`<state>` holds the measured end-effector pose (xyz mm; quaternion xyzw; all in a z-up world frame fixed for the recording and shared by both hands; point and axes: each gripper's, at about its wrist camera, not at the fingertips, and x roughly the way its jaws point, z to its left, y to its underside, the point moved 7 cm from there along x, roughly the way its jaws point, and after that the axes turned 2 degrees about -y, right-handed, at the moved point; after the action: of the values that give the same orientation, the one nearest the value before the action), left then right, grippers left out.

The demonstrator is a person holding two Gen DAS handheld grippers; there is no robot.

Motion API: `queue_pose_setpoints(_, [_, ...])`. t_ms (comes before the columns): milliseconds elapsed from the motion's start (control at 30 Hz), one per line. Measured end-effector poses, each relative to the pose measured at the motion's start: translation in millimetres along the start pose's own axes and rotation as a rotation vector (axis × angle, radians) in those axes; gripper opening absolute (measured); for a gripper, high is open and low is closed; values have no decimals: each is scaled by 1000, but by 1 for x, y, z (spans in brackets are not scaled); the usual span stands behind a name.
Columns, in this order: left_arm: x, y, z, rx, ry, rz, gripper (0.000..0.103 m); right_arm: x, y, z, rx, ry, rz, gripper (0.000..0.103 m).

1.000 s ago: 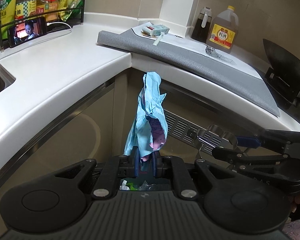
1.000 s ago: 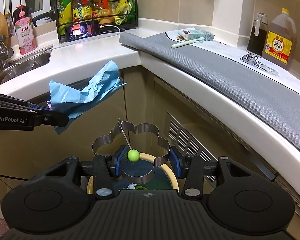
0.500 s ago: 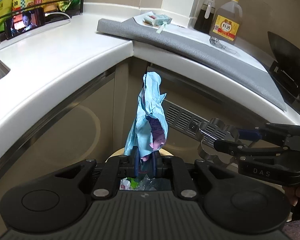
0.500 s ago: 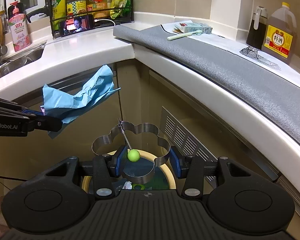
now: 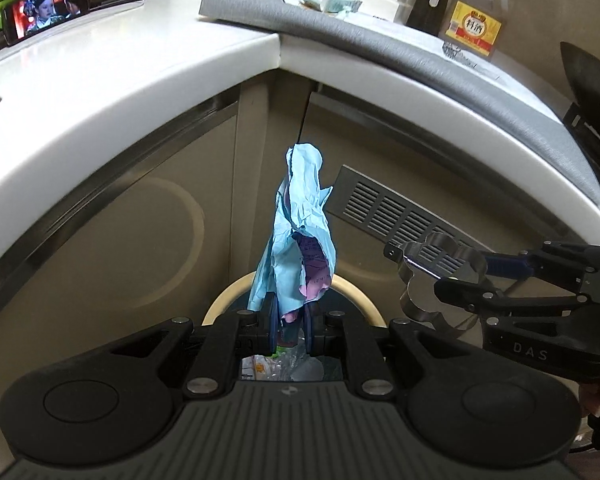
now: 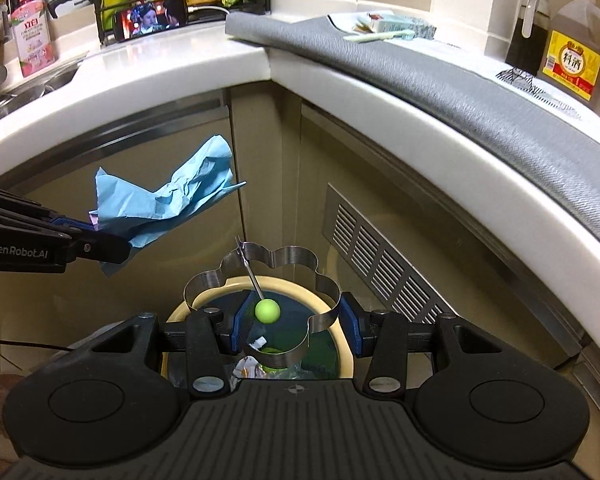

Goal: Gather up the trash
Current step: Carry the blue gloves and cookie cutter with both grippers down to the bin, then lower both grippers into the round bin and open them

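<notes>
Below white counter (image 6: 172, 68) | left hand-held gripper (image 5: 290, 326) pinches blue paper (image 5: 300, 232) | right hand-held gripper (image 6: 288, 322) clamps flower mould (image 6: 260, 280) | bin (image 6: 340, 344) beneath

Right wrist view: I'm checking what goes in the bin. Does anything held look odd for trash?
Yes. The right gripper holds a flower-shaped metal egg ring, intact kitchenware, above the bin.

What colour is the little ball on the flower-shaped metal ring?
Lime green. The little ball on the flower-shaped metal ring shows best in the right wrist view.
</notes>
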<state>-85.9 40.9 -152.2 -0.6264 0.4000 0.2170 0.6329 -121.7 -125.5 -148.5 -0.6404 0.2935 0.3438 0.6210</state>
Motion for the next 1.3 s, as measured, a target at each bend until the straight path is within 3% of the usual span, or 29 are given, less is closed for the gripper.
queue_pose_setpoints(967, [76,17,-2,6,13,149,13,76,25,0,10,-11,166,49])
queue_pose_setpoints(1300, [105,27,3,-22,18,239,13,97,33,-3,29,-11,213,49])
